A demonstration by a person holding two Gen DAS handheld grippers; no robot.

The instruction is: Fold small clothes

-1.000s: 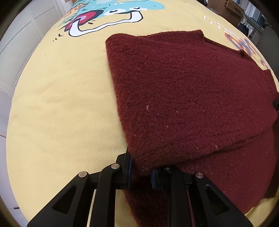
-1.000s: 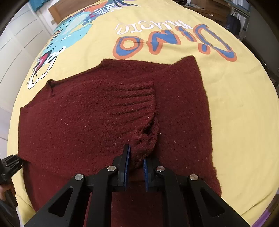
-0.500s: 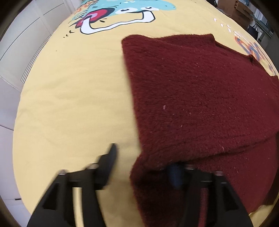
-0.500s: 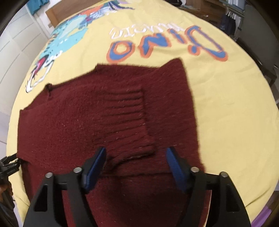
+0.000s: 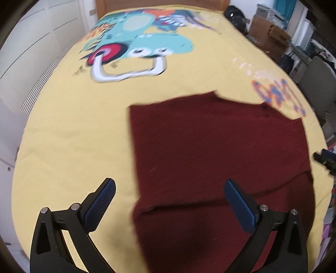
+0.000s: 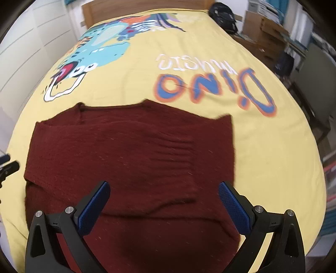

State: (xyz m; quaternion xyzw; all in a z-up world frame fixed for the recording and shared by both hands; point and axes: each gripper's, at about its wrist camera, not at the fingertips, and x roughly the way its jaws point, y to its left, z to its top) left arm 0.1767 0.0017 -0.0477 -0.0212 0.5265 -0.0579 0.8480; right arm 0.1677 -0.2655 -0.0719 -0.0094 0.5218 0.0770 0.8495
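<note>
A dark red knitted sweater [image 5: 220, 151] lies flat on the yellow bedspread [image 5: 73, 130], with a sleeve folded across its body; the ribbed cuff [image 6: 174, 151] shows in the right wrist view. My left gripper [image 5: 170, 201] is open and empty, raised above the sweater's near left edge. My right gripper [image 6: 163, 201] is open and empty, raised above the sweater [image 6: 126, 151] near the folded sleeve. Each gripper's tip shows at the edge of the other's view.
The bedspread carries a dinosaur print [image 5: 142, 42] and "DINO" lettering [image 6: 214, 88]. A wooden headboard [image 6: 147, 6] is at the far end. White wardrobe doors [image 5: 31, 42] stand left. Boxes and a chair [image 5: 315, 73] stand right of the bed.
Both grippers let go of the sweater, opened wide and pulled back and up. The sleeve and folded edge now lie flat on the sweater.
</note>
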